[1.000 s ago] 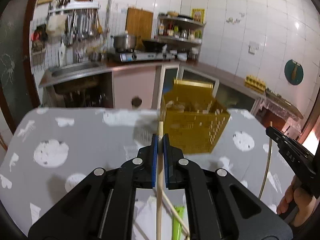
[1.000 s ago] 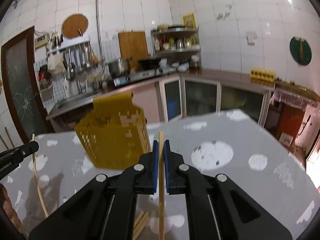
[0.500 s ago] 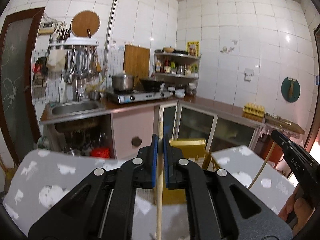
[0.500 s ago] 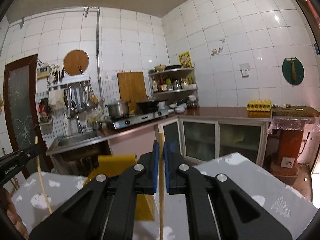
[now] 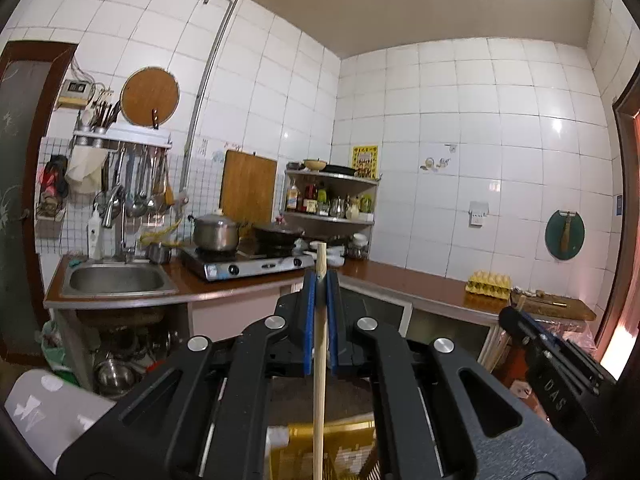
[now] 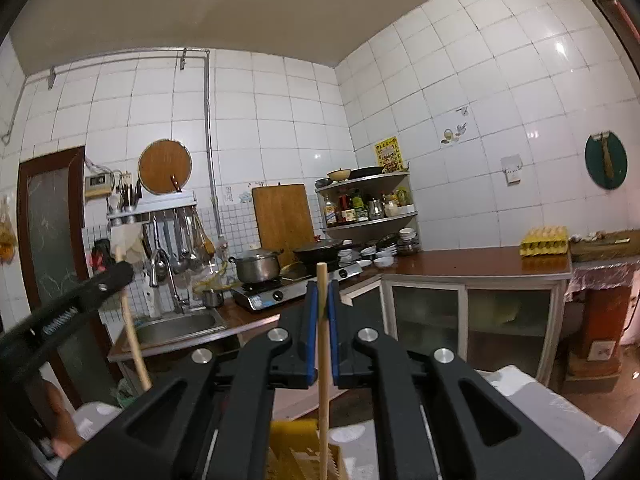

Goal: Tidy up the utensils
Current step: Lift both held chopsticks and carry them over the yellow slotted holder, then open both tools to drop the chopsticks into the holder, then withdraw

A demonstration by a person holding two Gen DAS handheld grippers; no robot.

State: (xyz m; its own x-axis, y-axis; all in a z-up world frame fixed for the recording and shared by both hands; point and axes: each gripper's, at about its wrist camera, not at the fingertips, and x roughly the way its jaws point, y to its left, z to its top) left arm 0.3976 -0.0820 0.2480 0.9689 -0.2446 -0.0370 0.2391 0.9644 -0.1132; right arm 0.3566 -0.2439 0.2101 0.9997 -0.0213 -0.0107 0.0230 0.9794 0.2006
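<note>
The left gripper [image 5: 319, 280] is clamped on a wooden chopstick [image 5: 319, 364], and the right gripper [image 6: 322, 286] pinches a second chopstick [image 6: 323, 364] the same way, each stick running back down between the blue pads toward the camera. Both lower ends hang at the yellow utensil basket [image 6: 290, 436] on the cloth-covered table [image 6: 560, 412]. With the basket barely in view, either stick could catch the rim or push through the perforated wall, likely tipping the basket.

You get even, fairly bright indoor light, with small glare spots on the wall tiles [image 5: 560, 124]. Heavy fisheye bending darkens the corners. The yellow basket [image 5: 344, 452] at the bottom looks blurred.
</note>
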